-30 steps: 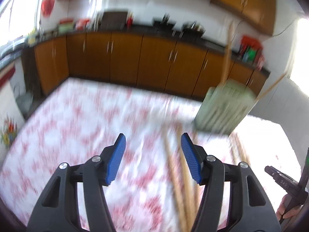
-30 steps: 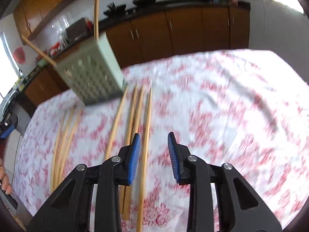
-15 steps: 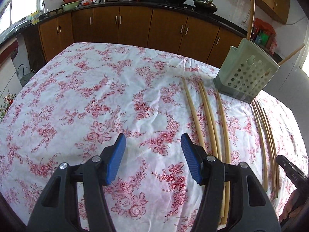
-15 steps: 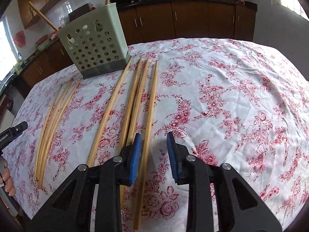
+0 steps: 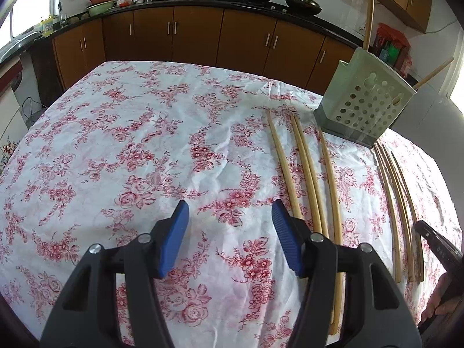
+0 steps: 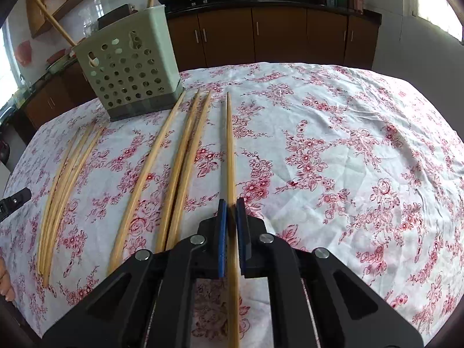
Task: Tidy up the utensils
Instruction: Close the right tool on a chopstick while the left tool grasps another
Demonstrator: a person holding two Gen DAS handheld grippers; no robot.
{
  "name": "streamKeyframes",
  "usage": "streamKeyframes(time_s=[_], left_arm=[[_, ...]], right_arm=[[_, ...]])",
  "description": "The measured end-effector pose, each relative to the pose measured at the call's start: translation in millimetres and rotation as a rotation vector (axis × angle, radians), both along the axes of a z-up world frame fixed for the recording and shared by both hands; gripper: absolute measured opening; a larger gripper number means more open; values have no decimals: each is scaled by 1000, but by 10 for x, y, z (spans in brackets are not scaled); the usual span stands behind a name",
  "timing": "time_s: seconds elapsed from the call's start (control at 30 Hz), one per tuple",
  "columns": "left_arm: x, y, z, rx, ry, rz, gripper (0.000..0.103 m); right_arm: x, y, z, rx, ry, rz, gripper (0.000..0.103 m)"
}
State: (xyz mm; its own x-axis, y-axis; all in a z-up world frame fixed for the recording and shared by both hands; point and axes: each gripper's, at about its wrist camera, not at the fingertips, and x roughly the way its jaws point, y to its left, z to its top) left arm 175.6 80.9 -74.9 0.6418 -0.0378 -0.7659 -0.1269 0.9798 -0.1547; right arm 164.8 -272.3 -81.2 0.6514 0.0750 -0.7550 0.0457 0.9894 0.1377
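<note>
A pale green perforated utensil holder (image 6: 130, 63) stands on the floral tablecloth with two chopsticks sticking out of its top; it also shows in the left wrist view (image 5: 365, 101). Long wooden chopsticks lie on the cloth in front of it. My right gripper (image 6: 231, 206) is shut on one chopstick (image 6: 230, 150) that points forward, lifted slightly off the cloth. Three chopsticks (image 6: 179, 168) lie just left of it, and a further bundle (image 6: 66, 171) lies farther left. My left gripper (image 5: 229, 211) is open and empty above the cloth, left of a row of chopsticks (image 5: 307, 174).
The table (image 5: 116, 145) is covered by a white cloth with red flowers. Brown kitchen cabinets (image 5: 203, 37) and a dark counter with pots run behind it. Another bundle of chopsticks (image 5: 400, 203) lies at the right in the left wrist view.
My right gripper has closed on the rightmost chopstick of its row and shifted it away from the other three. My left gripper stayed open and moved little.
</note>
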Motion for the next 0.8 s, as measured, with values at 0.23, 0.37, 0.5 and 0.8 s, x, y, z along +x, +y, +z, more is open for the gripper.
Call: streamKeyframes(time_s=[0.23, 0.37, 0.5, 0.8], left_arm=[[-40, -21, -7, -20, -8, -21, 59], [-69, -45, 1, -34, -19, -40, 57], [-79, -107, -6, -49, -21, -76, 49], [-103, -215, -20, -81, -24, -137, 38]], right_arm=[[50, -124, 16, 59, 14, -10, 8], [-9, -108, 8, 41, 5, -2, 8], [-14, -77, 14, 21, -1, -6, 8], [-17, -108, 11, 45, -3, -6, 8]])
